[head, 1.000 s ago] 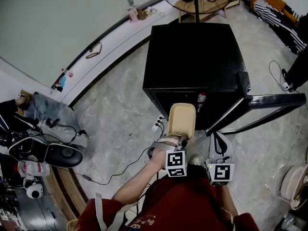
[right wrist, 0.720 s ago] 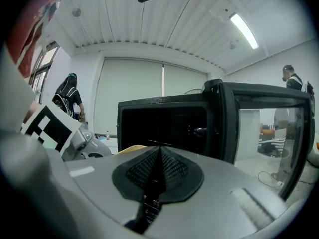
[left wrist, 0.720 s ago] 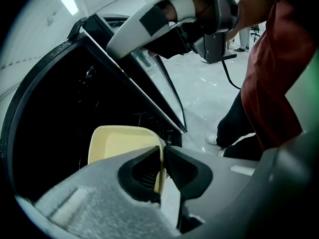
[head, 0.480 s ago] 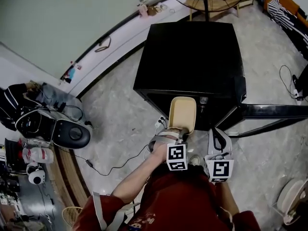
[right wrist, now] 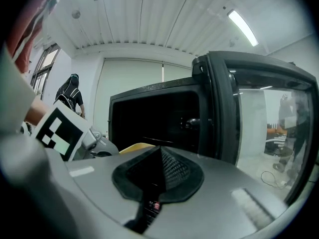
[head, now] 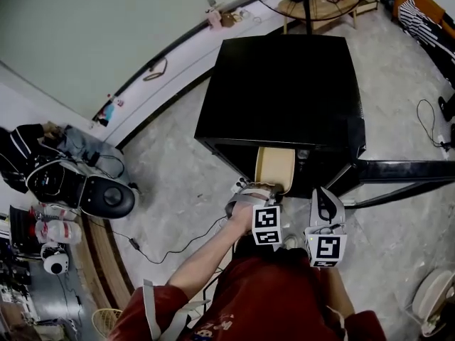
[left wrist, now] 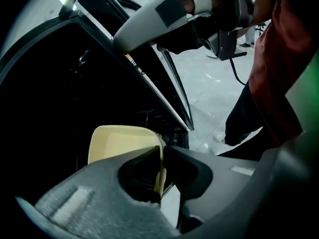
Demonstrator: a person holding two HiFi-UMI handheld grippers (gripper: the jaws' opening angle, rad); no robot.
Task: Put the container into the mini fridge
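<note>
Head view, looking steeply down: a black mini fridge [head: 284, 84] stands on a pale marbled floor [head: 170, 162]. Its door [head: 405, 168] is swung open to the right. A shallow cream container [head: 274, 168] lies lengthwise in the fridge's opening. Its far end sits under the fridge's top edge and its near end sticks out toward the person. The left gripper [head: 264, 189] holds that near end, with its marker cube just below. Behind the cube are a bare forearm and a dark red garment [head: 277, 304]. The right gripper [head: 324, 199] hangs just beside the left one, on its right. It is in front of the corner where the door meets the fridge, and touches neither. A black cable [head: 178, 244] trails across the floor at left, and dark bags [head: 71, 187] lie near the wall.

Left gripper view: the jaws stand narrow, clamped on the container's thin near rim. The rim shows as a pale upright strip between the dark pads [left wrist: 187, 168]. The rest of the container reaches away into the fridge's dark inside. The open door slants past on the right, and the grey body of the right gripper crosses the top of the view.

Right gripper view: the jaws are closed together with nothing between them. Beyond them is the fridge's dark opening, with the glossy door standing at right. A sliver of the cream container shows low at left, next to the left gripper's marker cube.
</note>
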